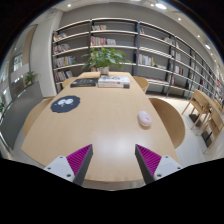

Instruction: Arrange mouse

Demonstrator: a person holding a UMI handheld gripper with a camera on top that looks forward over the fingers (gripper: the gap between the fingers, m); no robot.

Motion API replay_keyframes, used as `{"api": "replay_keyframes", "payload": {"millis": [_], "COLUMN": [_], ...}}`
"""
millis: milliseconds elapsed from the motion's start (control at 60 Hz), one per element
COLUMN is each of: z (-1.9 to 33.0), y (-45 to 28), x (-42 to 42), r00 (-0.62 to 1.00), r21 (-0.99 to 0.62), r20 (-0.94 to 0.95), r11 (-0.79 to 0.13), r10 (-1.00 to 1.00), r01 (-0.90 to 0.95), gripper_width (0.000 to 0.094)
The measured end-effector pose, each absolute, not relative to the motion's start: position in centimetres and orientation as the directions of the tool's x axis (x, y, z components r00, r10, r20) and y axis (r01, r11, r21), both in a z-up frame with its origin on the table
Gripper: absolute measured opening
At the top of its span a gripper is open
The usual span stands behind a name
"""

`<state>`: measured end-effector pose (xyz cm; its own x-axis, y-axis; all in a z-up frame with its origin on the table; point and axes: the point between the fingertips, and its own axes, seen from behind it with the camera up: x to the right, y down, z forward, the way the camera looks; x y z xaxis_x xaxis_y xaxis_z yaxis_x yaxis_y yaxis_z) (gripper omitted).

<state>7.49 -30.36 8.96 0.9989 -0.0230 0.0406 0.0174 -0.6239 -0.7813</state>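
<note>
A small white mouse [145, 118] lies on the light wooden table [100, 125], near its right edge and well beyond my right finger. A round black mouse mat [66, 103] lies on the left part of the table, far ahead of my left finger. My gripper [113, 160] is open and empty above the table's near edge, its purple pads [80, 158] wide apart with only bare table between them.
A potted plant [104, 60] and a flat box or tray [113, 82] stand at the table's far end. A wooden chair [172, 120] stands at the right side. Bookshelves [120, 40] line the back wall. More chairs [205, 108] stand at far right.
</note>
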Motion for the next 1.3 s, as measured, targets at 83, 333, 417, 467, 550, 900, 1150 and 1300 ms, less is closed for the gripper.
{"api": "replay_keyframes", "payload": {"millis": [83,333,417,467,550,900,1150,1300], "z": [6.2,1.2,0.6,0.4,-0.1,-0.7,6.9,20.0], "y": [-28.9,-20.9,-17.3,-15.4,-12.3,-8.9,-6.1,0.6], "x": [13.7,23.1,23.8,24.0,23.9,23.5,20.8,11.3], "r00": [0.995,0.991,0.993,0.994,0.995,0.993,0.977,0.984], "r21": [-0.762,-0.735,-0.734,-0.737,-0.735,-0.720,-0.739,-0.868], "r20": [0.077,0.049,0.041,0.034,0.035,0.043,0.070,0.057], "r11": [-0.647,-0.676,-0.677,-0.675,-0.677,-0.693,-0.669,-0.496], "r10": [-0.070,-0.123,-0.109,-0.099,-0.095,-0.108,-0.200,-0.166], "r01": [0.013,-0.048,-0.044,-0.042,-0.039,-0.044,-0.084,-0.033], "gripper_width": [0.0867,0.0853,0.0854,0.0852,0.0835,0.0403,0.0306,0.0305]}}
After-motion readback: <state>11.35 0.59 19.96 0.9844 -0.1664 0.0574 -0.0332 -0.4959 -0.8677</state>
